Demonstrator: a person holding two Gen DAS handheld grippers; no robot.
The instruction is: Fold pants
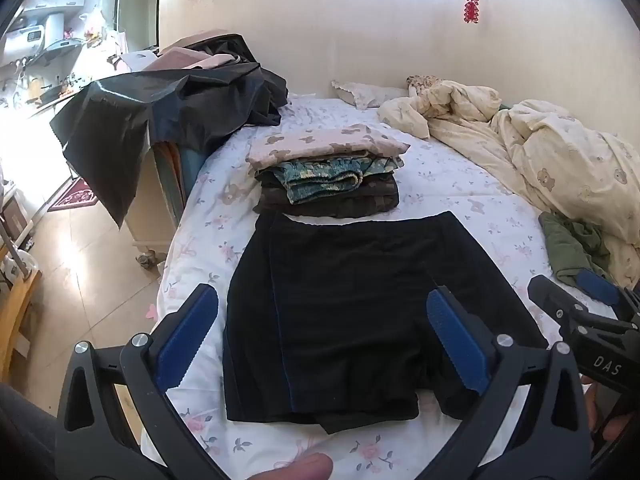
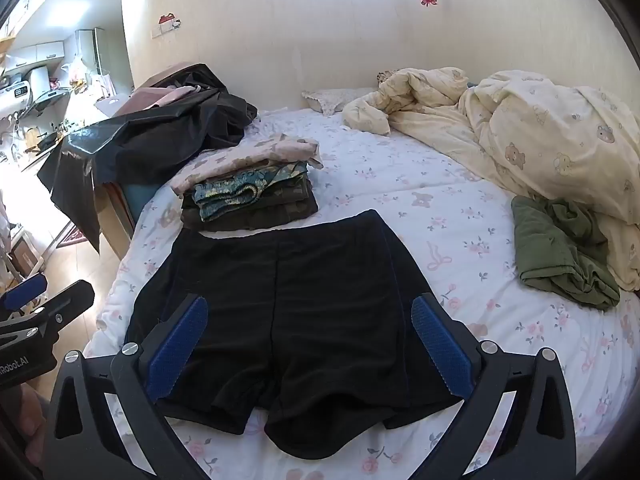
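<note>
Shorts (image 2: 288, 300), black, flat on bed (image 2: 460, 216), hems nearest, folded stack (image 2: 248, 196) just beyond waistband. Left gripper (image 1: 320, 344) and right gripper (image 2: 308, 344) above, jaws wide apart, empty. Pinch outer corners, possibly hem edges; fold evenly lengthwise.

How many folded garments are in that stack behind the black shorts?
3 visible: a pink bear-print piece on top, a teal patterned one in the middle, a dark camouflage one at the bottom. Thinner layers may be hidden between them.
</note>
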